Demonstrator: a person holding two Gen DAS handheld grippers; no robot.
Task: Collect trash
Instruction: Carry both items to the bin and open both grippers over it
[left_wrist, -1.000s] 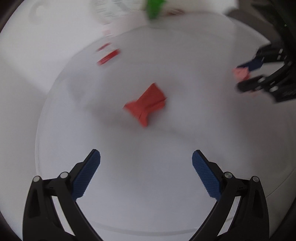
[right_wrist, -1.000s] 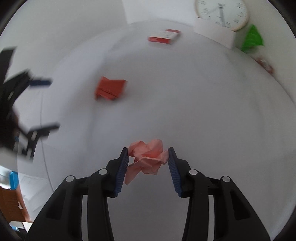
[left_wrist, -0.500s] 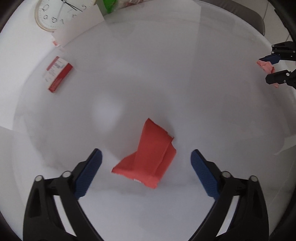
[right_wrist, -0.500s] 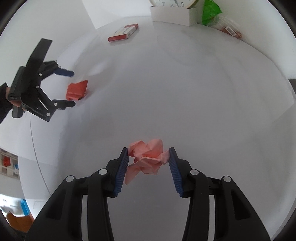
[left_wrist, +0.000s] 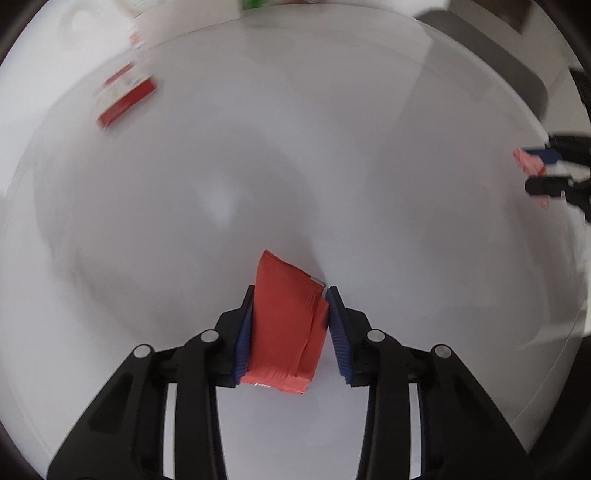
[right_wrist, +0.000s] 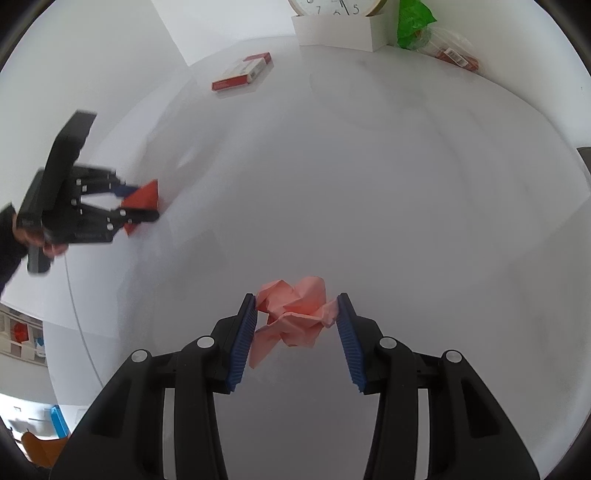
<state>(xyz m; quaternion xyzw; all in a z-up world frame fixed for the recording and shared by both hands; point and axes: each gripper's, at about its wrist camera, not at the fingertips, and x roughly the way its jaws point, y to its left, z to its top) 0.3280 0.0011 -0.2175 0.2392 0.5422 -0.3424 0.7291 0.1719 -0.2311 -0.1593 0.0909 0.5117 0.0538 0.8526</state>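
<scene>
On the left of the white tabletop (left_wrist: 295, 147), the left hand-held gripper (left_wrist: 290, 328) points steeply down over a folded red wrapper (left_wrist: 286, 325). Its jaws are closing with the wrapper between them: the left pad lies against the wrapper's edge, the right pad looks to be at or just beside the other edge. The wrapper seems to rest on the tabletop, not yet lifted. Farther back on that side lies a red-and-white box (right_wrist: 242, 72), well apart from both grippers.

To the right, the right hand-held gripper (right_wrist: 297, 332) pinches a crumpled pink paper (right_wrist: 295, 314) between its blue pads, part-way shut around the wad.

The step in hand appears to be the second pick-up: one piece is already gripped and the other is being clamped. The next move likely calls for finishing the squeeze on the thin, slippery wrapper, then lifting both pieces toward a bin, which no view shows.
</scene>
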